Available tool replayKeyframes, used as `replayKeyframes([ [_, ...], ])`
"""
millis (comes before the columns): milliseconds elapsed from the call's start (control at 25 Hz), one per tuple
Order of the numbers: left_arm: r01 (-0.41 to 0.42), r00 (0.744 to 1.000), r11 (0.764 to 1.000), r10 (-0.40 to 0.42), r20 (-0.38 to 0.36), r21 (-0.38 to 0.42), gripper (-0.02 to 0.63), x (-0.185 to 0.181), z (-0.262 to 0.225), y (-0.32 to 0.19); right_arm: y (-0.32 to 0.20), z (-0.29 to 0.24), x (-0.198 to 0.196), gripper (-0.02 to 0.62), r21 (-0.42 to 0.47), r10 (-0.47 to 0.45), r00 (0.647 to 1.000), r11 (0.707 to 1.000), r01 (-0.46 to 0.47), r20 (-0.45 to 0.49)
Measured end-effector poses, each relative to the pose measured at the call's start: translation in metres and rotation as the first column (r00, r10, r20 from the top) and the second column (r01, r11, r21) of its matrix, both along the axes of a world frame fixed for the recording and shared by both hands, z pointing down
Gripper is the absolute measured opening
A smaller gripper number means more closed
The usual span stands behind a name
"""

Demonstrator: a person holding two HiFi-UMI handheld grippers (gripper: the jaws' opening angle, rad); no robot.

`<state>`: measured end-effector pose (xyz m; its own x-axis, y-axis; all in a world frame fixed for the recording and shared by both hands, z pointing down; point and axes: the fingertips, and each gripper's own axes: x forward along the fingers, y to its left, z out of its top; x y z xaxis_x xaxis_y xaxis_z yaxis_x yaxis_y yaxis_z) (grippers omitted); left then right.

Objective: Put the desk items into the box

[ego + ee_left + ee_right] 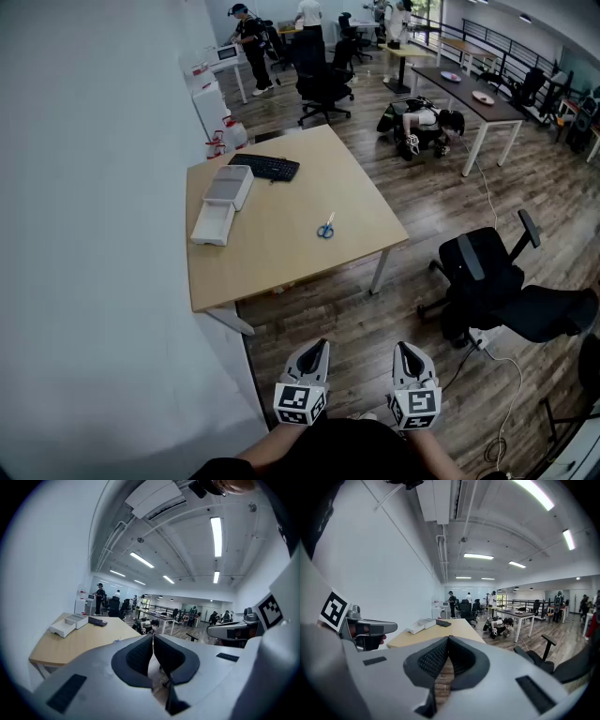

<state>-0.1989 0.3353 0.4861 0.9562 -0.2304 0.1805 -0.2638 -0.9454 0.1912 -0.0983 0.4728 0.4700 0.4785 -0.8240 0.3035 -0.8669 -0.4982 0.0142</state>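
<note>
Left hand-held gripper (322, 346), jaws together, bears a square-marker cube (300, 404).

Black office chair (553, 314) partly beyond the right edge; box (221, 204) interior indistinct.

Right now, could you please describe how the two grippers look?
Both the left gripper and right gripper have pale grey tapered bodies, dark ribbed pads inside the jaws, and a white cube with black square markers at the rear. The person wears a black top.
</note>
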Motion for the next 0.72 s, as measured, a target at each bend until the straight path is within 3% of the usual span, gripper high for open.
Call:
replayKeyframes([
  [280, -0.044, 0.999, 0.998, 0.044, -0.016, -0.04, 0.021, 0.004, 0.006, -0.029, -0.025, 0.004, -0.002, 0.06, 0.029, 0.043, 0.998, 0.999, -0.044, 0.037],
  [520, -0.113, 0.994, 0.992, 0.112, -0.01, -0.063, 0.021, 0.005, 0.024, -0.061, -0.048, 0.025, -0.006, 0.058, -0.016, 0.105, 0.993, 0.994, -0.104, 0.056],
  [720, -0.12, 0.993, 0.99, 0.121, 0.01, -0.071, 0.021, 0.012, 0.033, -0.079, -0.067, 0.034, -0.003, 0.06, -0.024, 0.099, 0.993, 0.995, -0.098, 0.071],
])
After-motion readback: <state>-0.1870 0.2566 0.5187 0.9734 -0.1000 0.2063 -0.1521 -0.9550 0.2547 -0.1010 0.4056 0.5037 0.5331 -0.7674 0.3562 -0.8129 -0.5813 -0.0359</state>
